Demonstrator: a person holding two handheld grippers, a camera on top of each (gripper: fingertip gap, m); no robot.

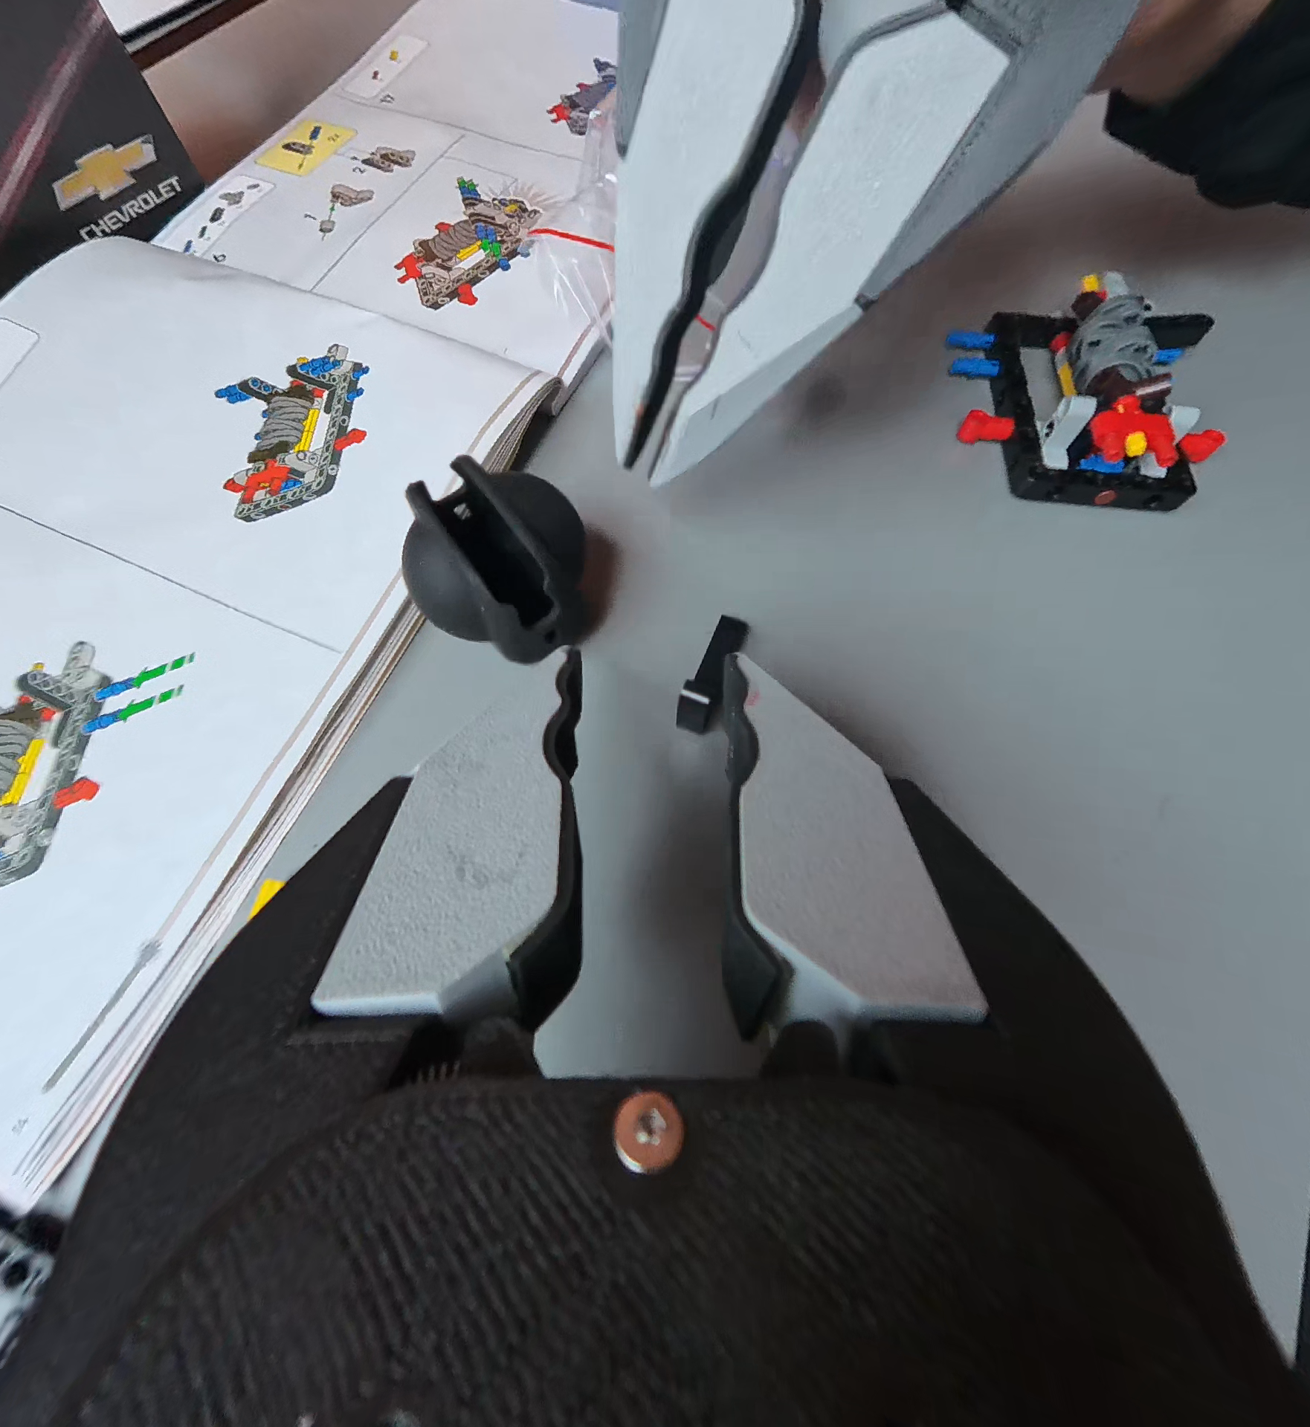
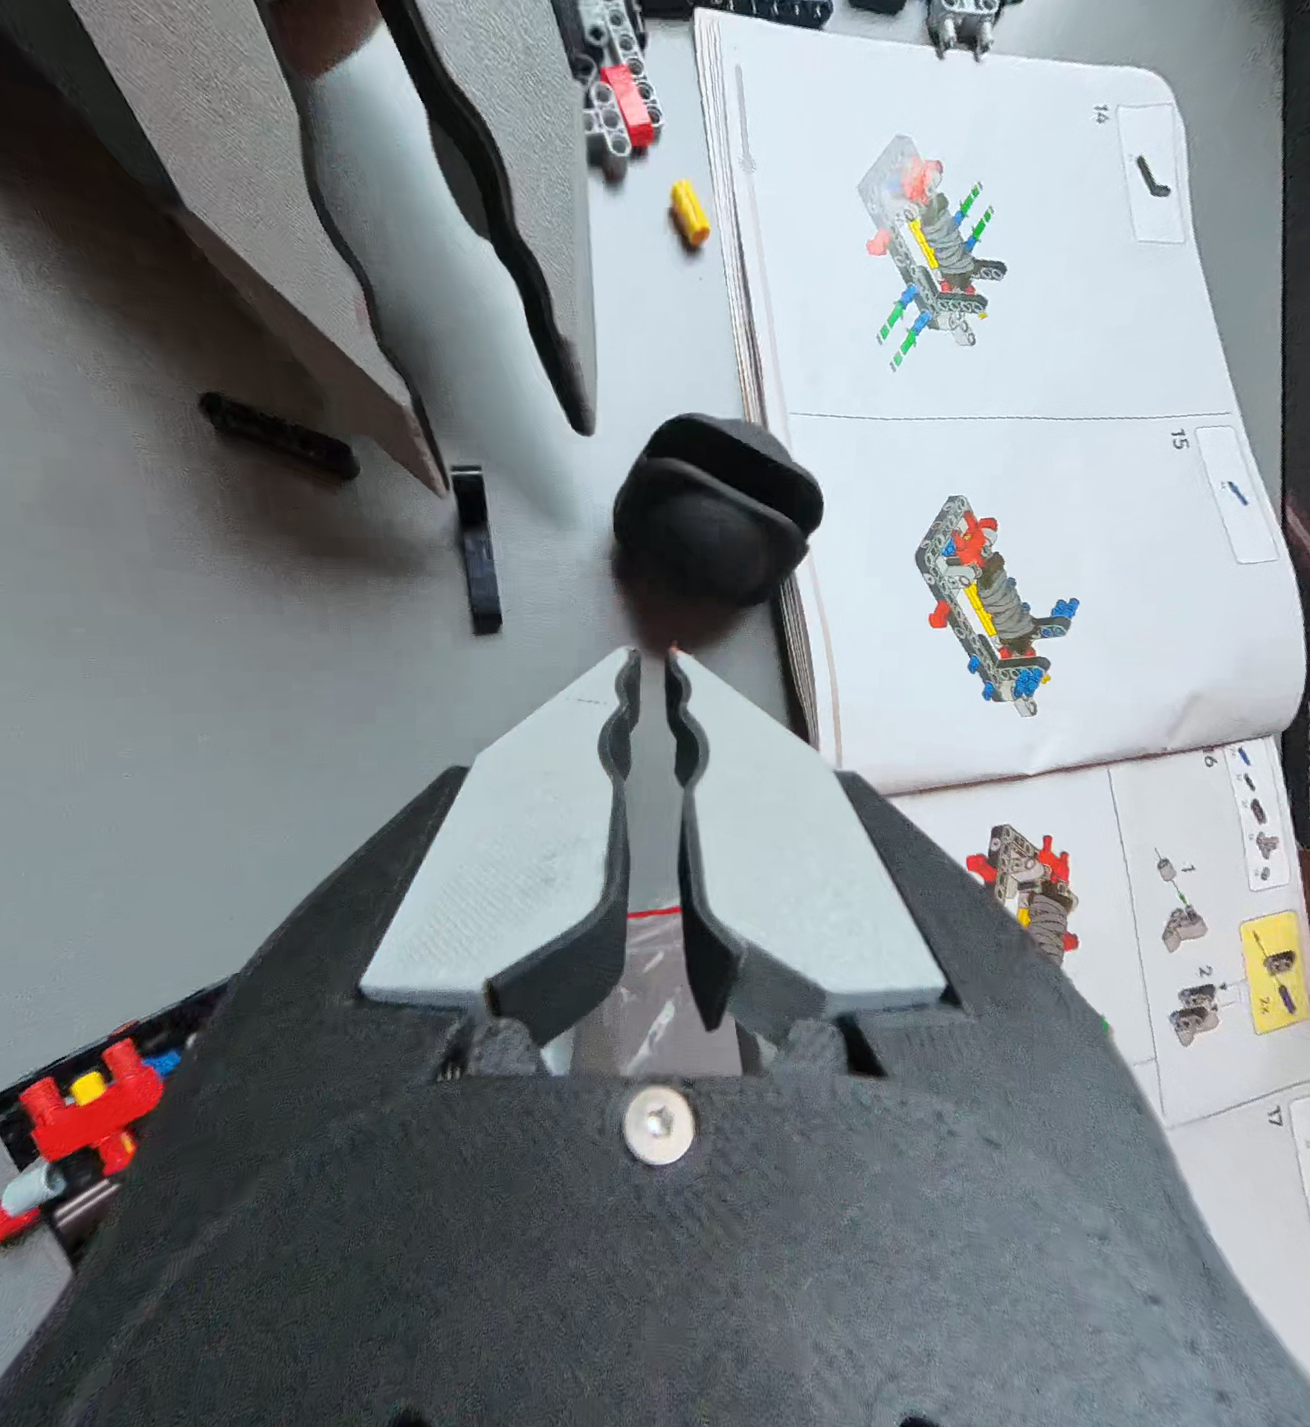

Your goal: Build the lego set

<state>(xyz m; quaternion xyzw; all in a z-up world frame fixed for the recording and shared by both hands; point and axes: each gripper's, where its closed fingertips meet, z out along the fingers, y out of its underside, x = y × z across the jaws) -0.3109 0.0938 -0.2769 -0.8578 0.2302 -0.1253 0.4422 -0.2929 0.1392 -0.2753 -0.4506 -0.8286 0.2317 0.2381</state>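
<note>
The part-built lego frame (image 1: 1084,394), black with red, blue and yellow parts, sits on the grey table at the right; its corner also shows in the right wrist view (image 2: 80,1120). A small black angled lego piece (image 1: 706,679) lies on the table beside my left gripper's right fingertip (image 1: 731,672), and also shows in the right wrist view (image 2: 478,548). My left gripper (image 1: 652,660) is open and holds nothing. My right gripper (image 2: 652,656) is shut, with nothing visible at its tips. It hangs above the table opposite the left one (image 1: 644,463).
A black dome-shaped holder (image 1: 493,567) stands at the edge of the open instruction booklet (image 1: 173,540). A black box (image 1: 57,154) lies beyond the booklet. A black beam (image 2: 277,436), a yellow piece (image 2: 689,212) and grey and red parts (image 2: 621,93) lie loose.
</note>
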